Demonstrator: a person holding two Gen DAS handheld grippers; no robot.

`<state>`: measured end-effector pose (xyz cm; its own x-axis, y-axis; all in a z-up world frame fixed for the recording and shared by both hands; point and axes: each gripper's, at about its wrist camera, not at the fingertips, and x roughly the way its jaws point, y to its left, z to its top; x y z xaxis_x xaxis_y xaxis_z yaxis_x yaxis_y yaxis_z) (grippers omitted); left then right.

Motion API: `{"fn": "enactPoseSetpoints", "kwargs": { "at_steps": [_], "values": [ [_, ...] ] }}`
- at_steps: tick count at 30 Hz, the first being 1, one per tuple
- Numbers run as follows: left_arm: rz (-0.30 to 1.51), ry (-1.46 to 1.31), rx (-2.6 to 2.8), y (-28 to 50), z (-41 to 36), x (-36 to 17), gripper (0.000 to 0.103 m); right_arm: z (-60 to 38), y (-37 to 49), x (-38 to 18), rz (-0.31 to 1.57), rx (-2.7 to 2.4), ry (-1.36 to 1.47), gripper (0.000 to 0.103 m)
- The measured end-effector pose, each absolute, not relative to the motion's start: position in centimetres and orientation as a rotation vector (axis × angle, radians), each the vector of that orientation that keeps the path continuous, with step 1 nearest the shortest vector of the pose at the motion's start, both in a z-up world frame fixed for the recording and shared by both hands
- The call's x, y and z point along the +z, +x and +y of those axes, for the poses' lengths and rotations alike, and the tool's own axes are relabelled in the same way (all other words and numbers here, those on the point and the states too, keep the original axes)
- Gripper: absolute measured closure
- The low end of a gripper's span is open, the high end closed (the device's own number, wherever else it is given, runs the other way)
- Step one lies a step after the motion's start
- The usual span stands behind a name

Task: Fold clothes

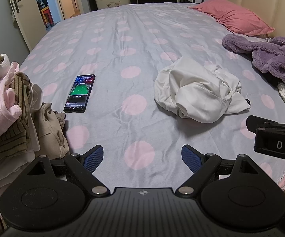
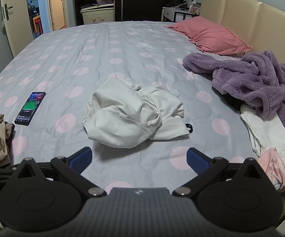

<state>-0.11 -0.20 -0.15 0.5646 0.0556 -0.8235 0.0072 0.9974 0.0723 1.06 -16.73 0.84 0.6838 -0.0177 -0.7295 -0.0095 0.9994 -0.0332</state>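
Reaching for the crumpled white garment

We hold the left gripper [image 1: 142, 158] and right gripper [image 2: 139, 159] spread wide, empty; the white garment [image 2: 130, 114] lies right of the phone [image 2: 30, 108]. We should pinch two opposite edges, then spread it flat.

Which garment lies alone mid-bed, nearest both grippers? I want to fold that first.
The crumpled white garment. It sits by itself on the dotted sheet; the purple fleece and the pink-and-striped pile lie at the edges.
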Motion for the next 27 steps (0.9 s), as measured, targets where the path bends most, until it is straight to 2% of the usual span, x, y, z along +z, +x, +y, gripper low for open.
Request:
{"fn": "enactPoseSetpoints", "kwargs": {
  "at_steps": [27],
  "values": [
    [0.971, 0.077, 0.022, -0.36, -0.41, -0.27, 0.016, -17.04, 1.13, 0.78, 0.823, -0.005, -0.023, 0.000]
  ]
}}
